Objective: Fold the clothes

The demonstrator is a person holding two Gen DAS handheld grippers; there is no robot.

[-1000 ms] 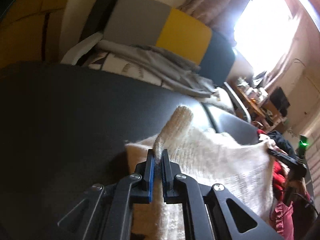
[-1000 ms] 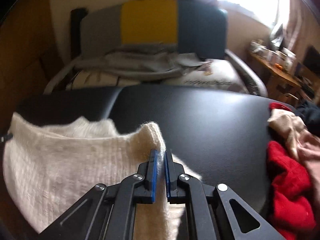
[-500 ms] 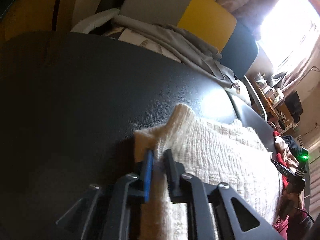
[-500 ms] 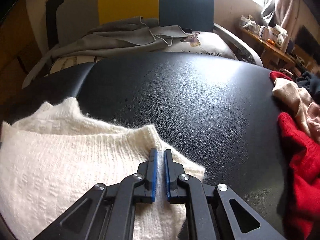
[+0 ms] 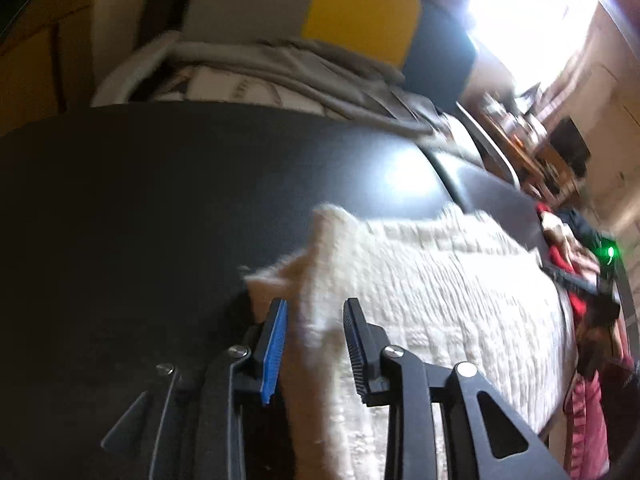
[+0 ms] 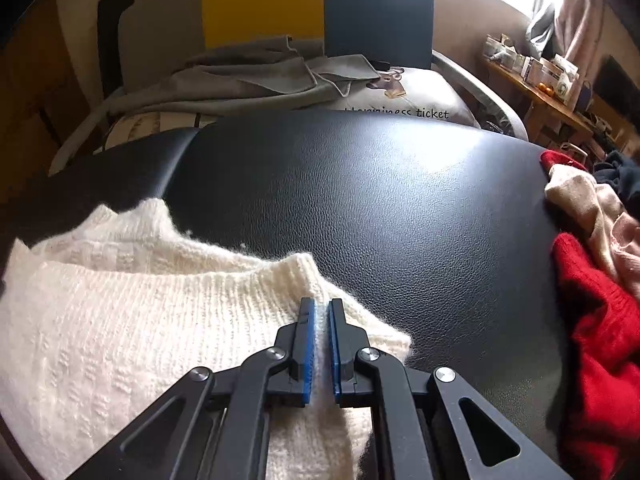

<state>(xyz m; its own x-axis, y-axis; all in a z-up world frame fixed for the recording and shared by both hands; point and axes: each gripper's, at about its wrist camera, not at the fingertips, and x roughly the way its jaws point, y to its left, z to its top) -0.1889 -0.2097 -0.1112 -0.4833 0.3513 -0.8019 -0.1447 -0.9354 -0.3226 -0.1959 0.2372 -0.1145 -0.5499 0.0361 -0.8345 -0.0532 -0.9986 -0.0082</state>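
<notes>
A cream knit sweater [image 6: 132,320] lies folded on the black leather table [image 6: 380,208]. In the left wrist view the sweater [image 5: 432,300] spreads to the right, with one corner standing up between the jaws. My left gripper [image 5: 316,312] is open, its jaws apart on either side of that corner. My right gripper [image 6: 321,312] is shut on the sweater's ribbed edge, down at the table surface. The right gripper also shows at the far right of the left wrist view [image 5: 600,280], with a green light.
A pile of red, beige and dark clothes [image 6: 592,280] lies at the table's right edge. Behind the table stands a grey, yellow and blue chair [image 6: 280,8] with a grey garment [image 6: 248,76] and a printed cushion. A cluttered wooden shelf [image 6: 540,80] stands at the far right.
Both grippers lowered the sweater's edge onto the table. My left gripper has opened and let go of its corner. My right gripper stays shut on the edge.
</notes>
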